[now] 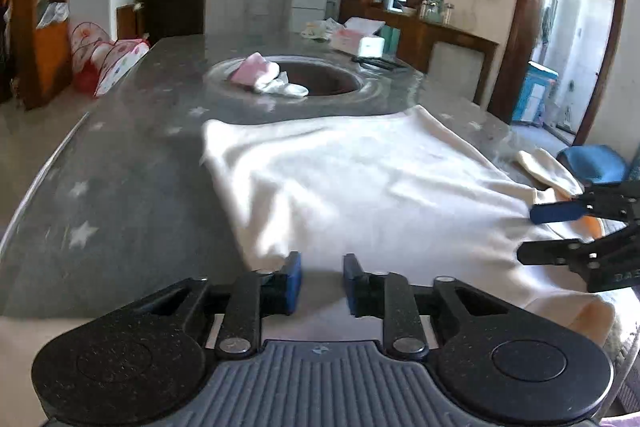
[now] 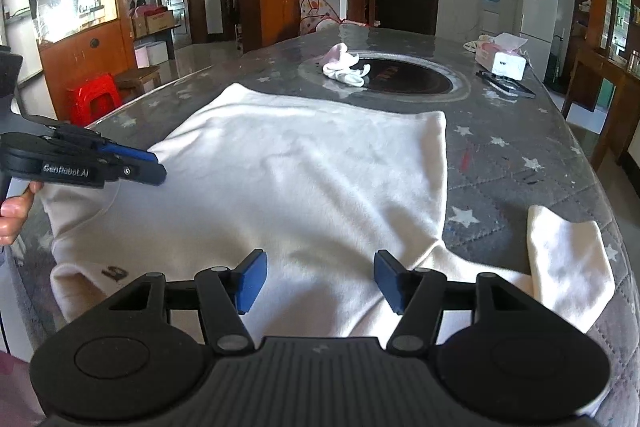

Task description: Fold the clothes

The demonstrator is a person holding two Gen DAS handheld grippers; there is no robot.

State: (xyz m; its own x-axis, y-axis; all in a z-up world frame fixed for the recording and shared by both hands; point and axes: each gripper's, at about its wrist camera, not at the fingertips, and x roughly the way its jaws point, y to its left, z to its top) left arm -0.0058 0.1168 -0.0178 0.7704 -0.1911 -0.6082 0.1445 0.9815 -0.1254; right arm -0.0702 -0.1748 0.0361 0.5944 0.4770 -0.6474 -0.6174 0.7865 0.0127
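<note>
A white long-sleeved garment (image 1: 360, 187) (image 2: 300, 179) lies spread flat on the grey star-patterned table (image 1: 120, 167) (image 2: 520, 147). One sleeve (image 2: 568, 259) (image 1: 544, 167) is bent out to the right. My left gripper (image 1: 322, 279) (image 2: 160, 167) sits at the garment's near left edge, its blue pads a narrow gap apart, with cloth showing under the gap. My right gripper (image 2: 320, 283) (image 1: 526, 233) hangs over the garment's near right part beside the sleeve. Its jaws stand wide apart with nothing pinched.
A dark round inset (image 2: 404, 77) (image 1: 320, 79) in the table's middle has small pink and white clothes (image 2: 344, 65) (image 1: 268, 77) on its rim. Boxes (image 2: 502, 59) and a black tool lie at the far right. A person's hand (image 2: 12, 219) holds the left gripper. Shelves, a red stool and a fridge surround the table.
</note>
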